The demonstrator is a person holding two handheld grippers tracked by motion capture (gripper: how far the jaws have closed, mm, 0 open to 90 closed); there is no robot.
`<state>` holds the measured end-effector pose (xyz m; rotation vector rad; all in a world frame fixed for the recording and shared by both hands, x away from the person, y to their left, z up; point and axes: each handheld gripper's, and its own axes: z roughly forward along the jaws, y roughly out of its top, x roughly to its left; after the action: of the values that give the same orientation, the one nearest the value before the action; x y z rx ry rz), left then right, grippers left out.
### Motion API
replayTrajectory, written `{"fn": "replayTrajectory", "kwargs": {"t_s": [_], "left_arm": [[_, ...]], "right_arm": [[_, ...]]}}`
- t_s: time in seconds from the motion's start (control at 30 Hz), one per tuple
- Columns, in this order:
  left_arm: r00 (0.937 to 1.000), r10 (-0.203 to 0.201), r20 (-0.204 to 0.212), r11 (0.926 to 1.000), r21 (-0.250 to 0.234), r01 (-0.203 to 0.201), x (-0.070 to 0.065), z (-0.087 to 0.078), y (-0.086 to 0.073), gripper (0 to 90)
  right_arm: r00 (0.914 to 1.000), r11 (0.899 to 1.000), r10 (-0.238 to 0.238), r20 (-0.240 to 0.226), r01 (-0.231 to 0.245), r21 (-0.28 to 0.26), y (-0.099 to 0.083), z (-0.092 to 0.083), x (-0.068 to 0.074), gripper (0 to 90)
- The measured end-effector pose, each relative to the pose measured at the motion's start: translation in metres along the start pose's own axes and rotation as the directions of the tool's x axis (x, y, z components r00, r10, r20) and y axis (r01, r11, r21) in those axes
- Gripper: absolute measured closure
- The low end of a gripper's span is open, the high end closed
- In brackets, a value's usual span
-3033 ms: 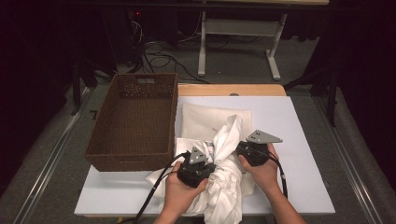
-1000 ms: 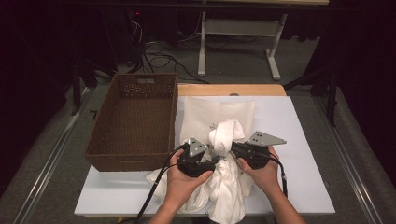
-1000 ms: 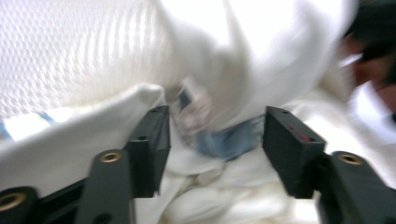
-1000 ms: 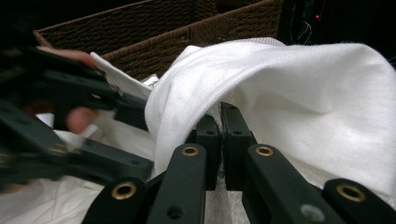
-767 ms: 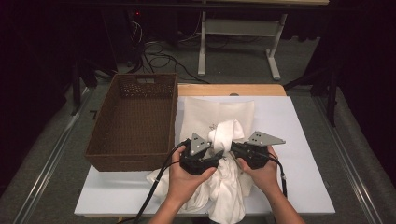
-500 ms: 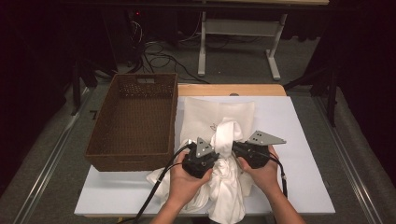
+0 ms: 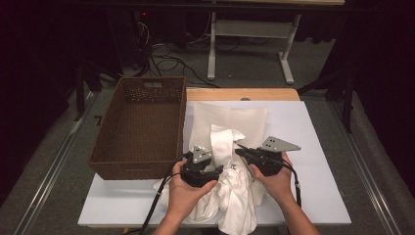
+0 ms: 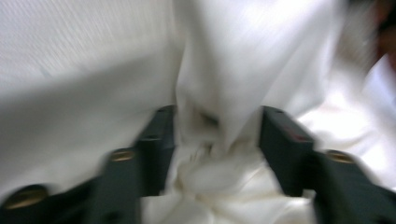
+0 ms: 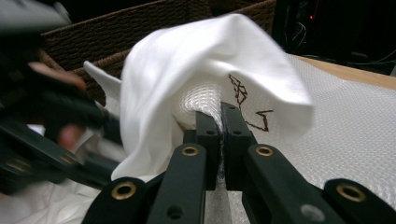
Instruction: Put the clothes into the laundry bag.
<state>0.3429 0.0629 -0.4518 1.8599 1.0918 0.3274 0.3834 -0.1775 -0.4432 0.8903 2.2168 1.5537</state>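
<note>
I take the white cloth [image 7: 230, 186] to be light, limp and a little slick: it will sag and slide the moment a grip loosens, so an edge or a gathered fold is the place to pinch it, never the flat middle. With the wicker basket [image 7: 139, 128] as my landmark, the cloth lies bunched just to the basket's right, toward the near edge of the white table [image 7: 318, 196], partly resting on a second flat white sheet [image 7: 230, 117] spread beside the basket's right wall.

My right gripper [image 7: 241, 152] sits well right of the basket's near corner; in the right gripper view its jaws are pressed together on a thin fold of the cloth [image 9: 196, 74], which drapes up and over the tips like a hood, dark marks showing on the fabric. That hold looks sound to me.

My left gripper [image 7: 215, 171] lies nearer the basket, just off its near right corner. Its jaws have just been opening, and in the left gripper view they stand apart with a thick bunch of cloth [image 8: 219, 116] rising between them; the picture is blurred, but the pads seem to flank the wad, not squeeze it. I judge I should close on a narrower pleat here, since a fat wad would likely slip
</note>
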Motion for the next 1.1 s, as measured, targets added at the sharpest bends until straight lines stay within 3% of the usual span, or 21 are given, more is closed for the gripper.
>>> {"fn": "replayTrajectory", "kwargs": {"t_s": [0.07,0.17,0.27,0.3,0.33,0.4,0.43,0.47,0.57,0.6,0.63,0.7,0.73,0.83,0.9,0.97,1.03,1.1], "left_arm": [[0.9998,0.010,0.015,0.9985,-0.053,-0.010,-0.002,-0.008,0.007,38.0],[0.9992,0.016,0.036,0.9956,-0.093,-0.013,-0.006,-0.011,0.019,33.1],[0.9999,-0.004,-0.012,0.9938,-0.111,0.003,-0.007,-0.005,0.031,33.2],[0.9998,-0.004,-0.021,0.9928,-0.120,0.002,-0.006,-0.003,0.033,36.7],[0.9993,0.000,-0.036,0.9923,-0.123,-0.005,-0.007,0.000,0.034,46.4],[0.9985,0.038,-0.040,0.9940,-0.101,-0.042,-0.010,0.003,0.032,64.3],[0.9970,0.074,-0.022,0.9928,-0.092,-0.076,-0.012,0.003,0.030,80.0],[0.9925,0.122,0.011,0.9893,-0.082,-0.120,-0.016,0.003,0.024,84.0],[0.9832,0.150,0.103,0.9886,-0.016,-0.150,-0.022,0.010,0.012,85.5],[0.9774,0.177,0.116,0.9819,0.048,-0.184,-0.026,0.018,0.004,85.5],[0.9774,0.181,0.108,0.9776,0.088,-0.191,-0.027,0.025,-0.001,85.6],[0.9850,0.140,0.102,0.9827,0.108,-0.150,-0.022,0.033,-0.005,85.6],[0.9898,0.121,0.076,0.9834,0.127,-0.130,-0.018,0.039,-0.005,85.7],[0.9937,0.110,0.025,0.9818,0.153,-0.112,-0.006,0.053,-0.005,85.8],[0.9985,0.055,-0.009,0.9876,0.148,-0.053,0.004,0.064,-0.003,85.5],[1.0000,-0.004,-0.005,0.9901,0.140,0.004,0.009,0.066,-0.001,84.9],[0.9998,0.019,-0.003,0.9927,0.119,-0.019,0.006,0.061,-0.002,82.7],[0.9984,0.056,0.001,0.9955,0.076,-0.056,0.000,0.047,-0.005,74.4]], "right_arm": [[1.0000,1.000,0.000,-0.001,0.000,0.001,0.000,0.001,0.001,89.0],[1.0000,1.000,-0.003,-0.002,0.003,0.004,0.000,0.001,0.001,89.0],[1.0000,1.000,-0.006,-0.008,0.006,0.005,0.000,0.002,0.001,89.0],[0.9999,1.000,-0.009,-0.012,0.009,0.008,0.000,0.002,0.002,89.0],[0.9999,1.000,-0.011,-0.014,0.011,0.009,0.000,0.002,0.002,89.0],[0.9998,1.000,-0.014,-0.013,0.014,0.010,0.000,0.001,0.002,89.0],[0.9999,1.000,-0.010,-0.009,0.011,0.011,0.000,0.001,0.002,89.0],[0.9999,1.000,-0.010,-0.008,0.010,0.011,0.000,0.001,0.001,89.0],[0.9999,1.000,-0.010,0.003,0.010,0.011,0.000,0.001,-0.001,89.0],[1.0000,1.000,-0.007,0.005,0.007,0.009,0.000,0.001,-0.001,89.0],[1.0000,1.000,-0.008,0.003,0.008,0.006,0.000,0.002,-0.001,89.0],[1.0000,1.000,-0.007,0.005,0.007,0.006,0.001,0.002,0.001,89.0],[0.9999,1.000,-0.010,0.003,0.010,0.002,0.002,0.001,0.002,89.0],[0.9999,1.000,-0.013,-0.005,0.013,-0.011,0.006,-0.002,0.005,89.0],[0.9997,1.000,-0.023,-0.013,0.023,0.000,0.005,0.000,0.008,89.0],[0.9993,0.999,-0.033,-0.016,0.033,0.018,0.003,0.003,0.010,89.0],[0.9994,0.999,-0.026,-0.021,0.026,0.019,0.001,0.005,0.011,89.0],[0.9993,0.999,-0.030,-0.023,0.030,0.016,0.001,0.004,0.009,89.0]]}}
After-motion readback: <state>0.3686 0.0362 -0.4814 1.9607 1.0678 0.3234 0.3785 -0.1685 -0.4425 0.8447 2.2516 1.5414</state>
